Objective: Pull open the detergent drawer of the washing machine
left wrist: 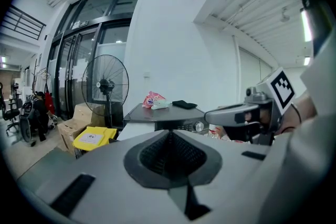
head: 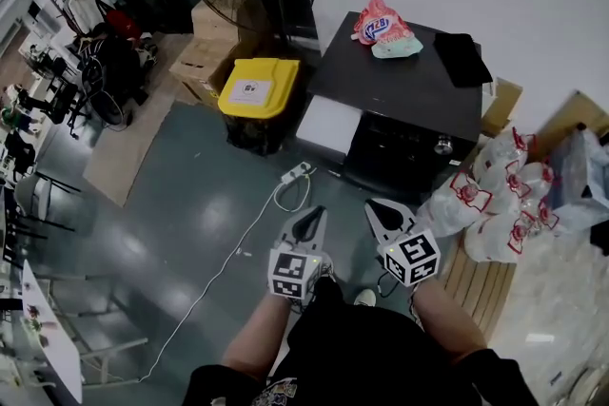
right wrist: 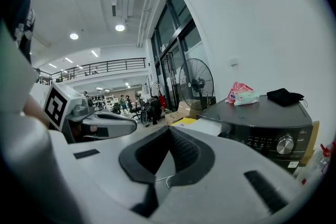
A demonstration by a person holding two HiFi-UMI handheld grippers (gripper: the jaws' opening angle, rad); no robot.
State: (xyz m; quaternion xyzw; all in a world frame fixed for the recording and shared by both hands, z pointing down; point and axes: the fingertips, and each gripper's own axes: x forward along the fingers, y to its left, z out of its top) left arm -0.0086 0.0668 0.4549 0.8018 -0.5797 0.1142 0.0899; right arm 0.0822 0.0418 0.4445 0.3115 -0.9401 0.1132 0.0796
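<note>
The yellow-lidded dark bin (head: 259, 88) has its lid down, hiding whatever is inside. The dark-topped washing machine (head: 404, 76) stands well ahead of both grippers, and its detergent drawer cannot be made out. The left gripper (head: 309, 222) and right gripper (head: 383, 214) have their fingers closed on nothing.

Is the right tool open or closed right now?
Shut. In the right gripper view, the right tool has its jaws meeting at the tip, with nothing held between them.
</note>
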